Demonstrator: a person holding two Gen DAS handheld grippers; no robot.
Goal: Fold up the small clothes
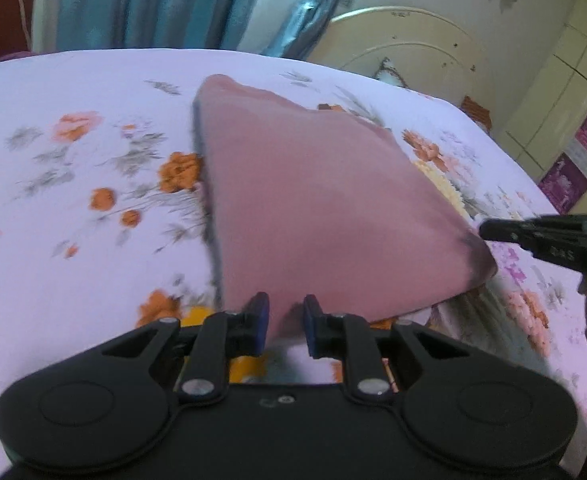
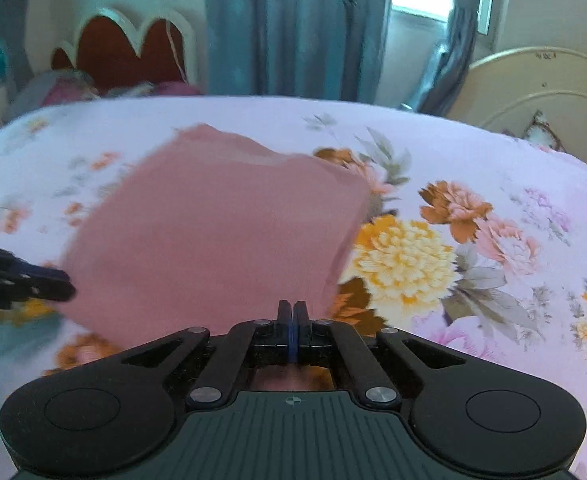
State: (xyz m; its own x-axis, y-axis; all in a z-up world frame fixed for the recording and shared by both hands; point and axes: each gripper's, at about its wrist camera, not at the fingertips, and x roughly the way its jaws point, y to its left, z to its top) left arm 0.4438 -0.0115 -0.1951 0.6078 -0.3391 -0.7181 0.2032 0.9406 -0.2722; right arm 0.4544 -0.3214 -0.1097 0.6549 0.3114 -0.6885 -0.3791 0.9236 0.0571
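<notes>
Left wrist view, cloth: a dusty-pink, smooth-woven small garment [image 1: 313, 208] is stretched above the white floral-print bedsheet [image 1: 73, 208], its far end resting toward the middle of the bed, its near edge raised.
Left wrist view, left gripper: the black two-finger left gripper [image 1: 285, 320] has its blue-padded fingers [image 1: 260, 312] set apart, with the near edge of the pink garment hanging down in the gap; whether the pads actually pinch it cannot be told.
Left wrist view, right gripper: the black right gripper [image 1: 489, 230] reaches in from the bed's right edge, its tip touching the garment's near right corner; its finger state is not readable here.
Left wrist view, backdrop: blue-grey curtains [image 1: 165, 4] hang beyond the far edge of the bed.
Right wrist view, cloth: the pink garment [image 2: 213, 232] spreads, motion-blurred, over the sheet [image 2: 493, 160], left of a printed yellow flower.
Right wrist view, right gripper: the right gripper [image 2: 292, 312] has its fingers pressed together on the garment's near edge.
Right wrist view, left gripper: the left gripper [image 2: 63, 284] enters from the left, its tip at the garment's left corner.
</notes>
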